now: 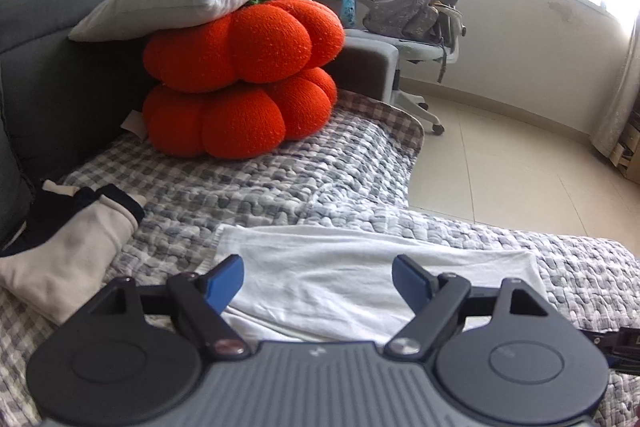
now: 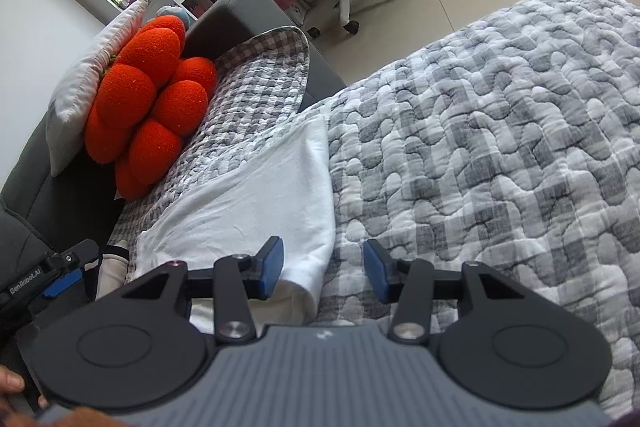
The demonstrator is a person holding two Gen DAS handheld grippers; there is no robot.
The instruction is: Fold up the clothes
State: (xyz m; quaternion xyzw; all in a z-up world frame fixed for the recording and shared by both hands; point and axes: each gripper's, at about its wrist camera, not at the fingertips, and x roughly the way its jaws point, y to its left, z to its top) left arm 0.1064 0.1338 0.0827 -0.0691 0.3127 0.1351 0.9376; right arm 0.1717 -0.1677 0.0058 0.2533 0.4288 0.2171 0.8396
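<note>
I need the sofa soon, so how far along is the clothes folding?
Done: the white garment already lies flat as a neat rectangle on the checked quilt. In hand: nothing; the left tool and right tool are both open above it, gripping no cloth. Left: any further folds on the white piece, and the cream and navy garment beside it looks loosely heaped, not folded.

Quilt (image 2: 500, 131) right of white garment (image 2: 256, 195) bare; left blocked by beige garment (image 1: 72, 247), orange pumpkin cushions (image 1: 240, 79).
</note>
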